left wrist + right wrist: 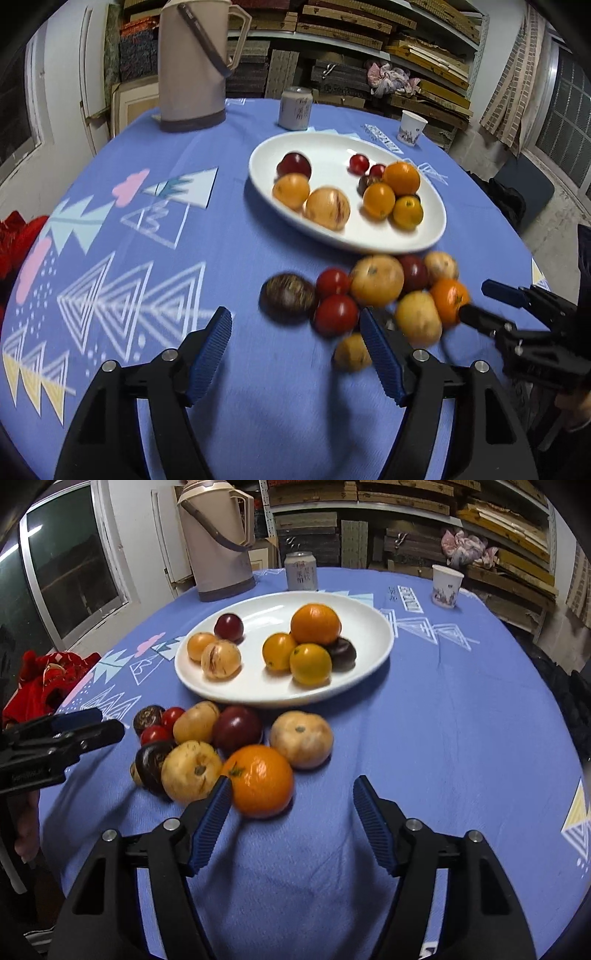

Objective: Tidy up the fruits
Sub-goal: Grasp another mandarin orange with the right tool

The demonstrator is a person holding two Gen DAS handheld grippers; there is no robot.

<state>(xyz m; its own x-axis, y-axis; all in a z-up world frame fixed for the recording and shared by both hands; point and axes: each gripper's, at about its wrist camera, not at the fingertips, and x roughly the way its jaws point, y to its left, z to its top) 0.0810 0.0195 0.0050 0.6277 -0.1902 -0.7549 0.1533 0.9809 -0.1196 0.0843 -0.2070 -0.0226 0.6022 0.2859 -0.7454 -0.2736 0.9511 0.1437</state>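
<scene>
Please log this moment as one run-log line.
left gripper: open, empty | right gripper: open, empty | plate: partly filled | loose fruit pile: on tablecloth

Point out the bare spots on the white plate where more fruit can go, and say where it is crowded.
On the white plate, the middle strip between the pale fruit pair and the orange cluster is bare, as is the back rim toward the can. The plate's front edge is hemmed by the loose fruit pile on the cloth.
</scene>
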